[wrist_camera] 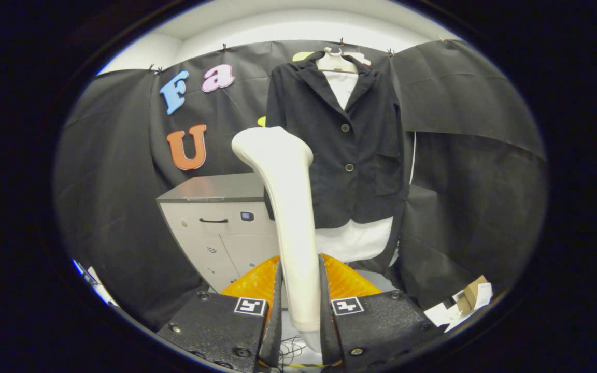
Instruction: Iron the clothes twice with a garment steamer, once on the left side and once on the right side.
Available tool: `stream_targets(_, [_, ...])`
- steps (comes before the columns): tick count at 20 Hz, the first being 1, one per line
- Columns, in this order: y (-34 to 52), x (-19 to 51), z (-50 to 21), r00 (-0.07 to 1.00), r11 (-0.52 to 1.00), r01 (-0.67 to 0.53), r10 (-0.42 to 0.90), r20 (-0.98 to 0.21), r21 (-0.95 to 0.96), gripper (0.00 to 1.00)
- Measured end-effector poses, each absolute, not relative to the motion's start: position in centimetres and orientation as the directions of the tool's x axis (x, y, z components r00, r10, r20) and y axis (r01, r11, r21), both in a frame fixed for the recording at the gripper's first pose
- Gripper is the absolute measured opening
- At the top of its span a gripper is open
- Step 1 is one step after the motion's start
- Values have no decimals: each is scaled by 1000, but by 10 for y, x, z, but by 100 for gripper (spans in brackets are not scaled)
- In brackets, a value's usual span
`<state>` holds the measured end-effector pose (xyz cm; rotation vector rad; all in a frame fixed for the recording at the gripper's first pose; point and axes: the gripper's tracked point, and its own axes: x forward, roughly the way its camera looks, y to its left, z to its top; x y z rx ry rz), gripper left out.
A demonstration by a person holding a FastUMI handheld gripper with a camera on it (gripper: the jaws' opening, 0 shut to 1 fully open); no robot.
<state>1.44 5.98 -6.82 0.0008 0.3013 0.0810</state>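
Tool (300, 303) clamped on steamer (288, 207) handle, head upright before dark jacket (350, 150) hanging over white shirt (353, 241).

Black cloth (459, 171), clipped along its top, forms the booth's wall. Above it there is a white wall (298, 26), brightly lit. At 7 o'clock from the centre stands a grey drawer cabinet (215, 223) with a dark top.

no readable text – square coded markers (250, 306) on fingers (236, 324), nothing legible
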Motion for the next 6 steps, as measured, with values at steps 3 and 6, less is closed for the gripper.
stream_targets(3, [64, 10, -67, 951, 995, -96, 95, -293, 12, 33])
stream_targets(6, [66, 9, -67, 950, 995, -103, 103, -295, 16, 33])
